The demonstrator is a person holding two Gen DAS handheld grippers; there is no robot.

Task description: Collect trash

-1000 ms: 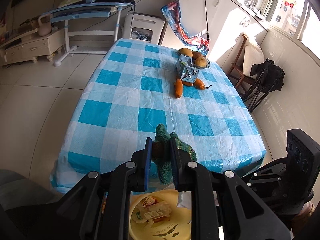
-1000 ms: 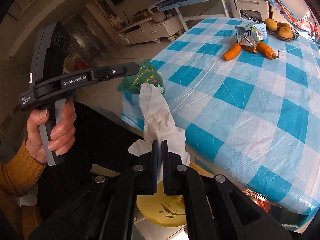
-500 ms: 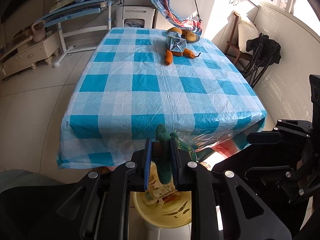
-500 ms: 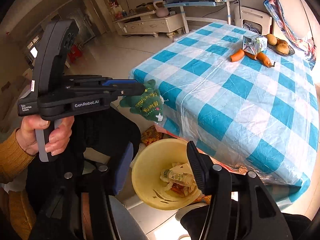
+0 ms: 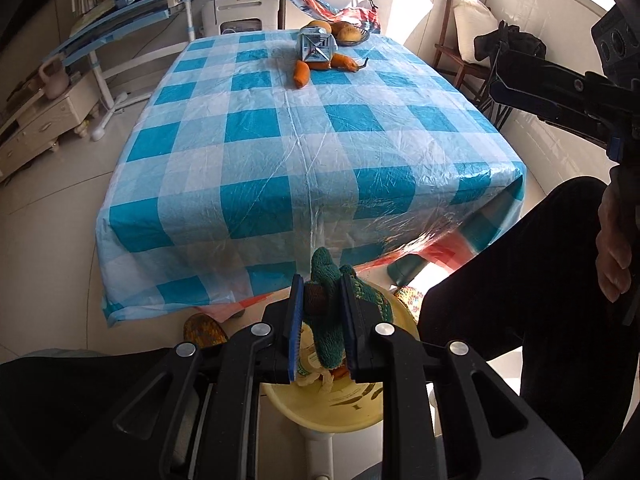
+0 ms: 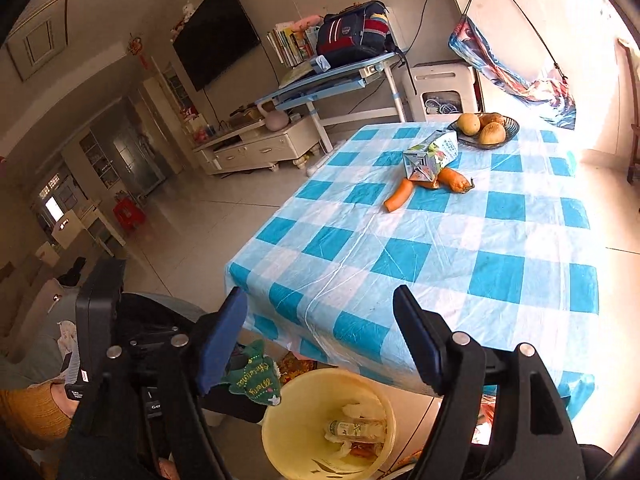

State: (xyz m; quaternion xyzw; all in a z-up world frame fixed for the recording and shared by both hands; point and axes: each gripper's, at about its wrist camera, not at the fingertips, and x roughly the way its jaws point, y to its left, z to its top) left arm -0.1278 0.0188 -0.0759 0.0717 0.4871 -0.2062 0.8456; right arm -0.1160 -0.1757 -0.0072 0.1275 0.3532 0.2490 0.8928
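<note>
My left gripper (image 5: 321,280) is shut on a green knitted cloth (image 5: 325,264) with lettering, just past the table's near edge and above a yellow bin (image 5: 320,414). In the right wrist view the green cloth (image 6: 256,376) hangs left of the yellow bin (image 6: 280,432), which holds white tissue (image 6: 360,410) and a small bottle (image 6: 354,428). My right gripper (image 6: 320,320) is above the bin, its jaws opening with nothing between them. A crumpled carton (image 6: 430,156) lies on carrots (image 6: 400,194) at the far end of the checked table (image 6: 440,264).
A bowl of fruit (image 6: 484,128) stands behind the carton. A person's dark-clothed legs (image 5: 520,300) flank the bin. Left of the table lie open tiled floor (image 6: 208,216), a blue desk (image 6: 332,80) and a low cabinet (image 6: 256,148). A chair (image 5: 460,40) stands at the right.
My right gripper has opened and risen; the white tissue it held now lies in the bin. My left gripper has drawn back off the table edge over the bin, still gripping the green cloth.
</note>
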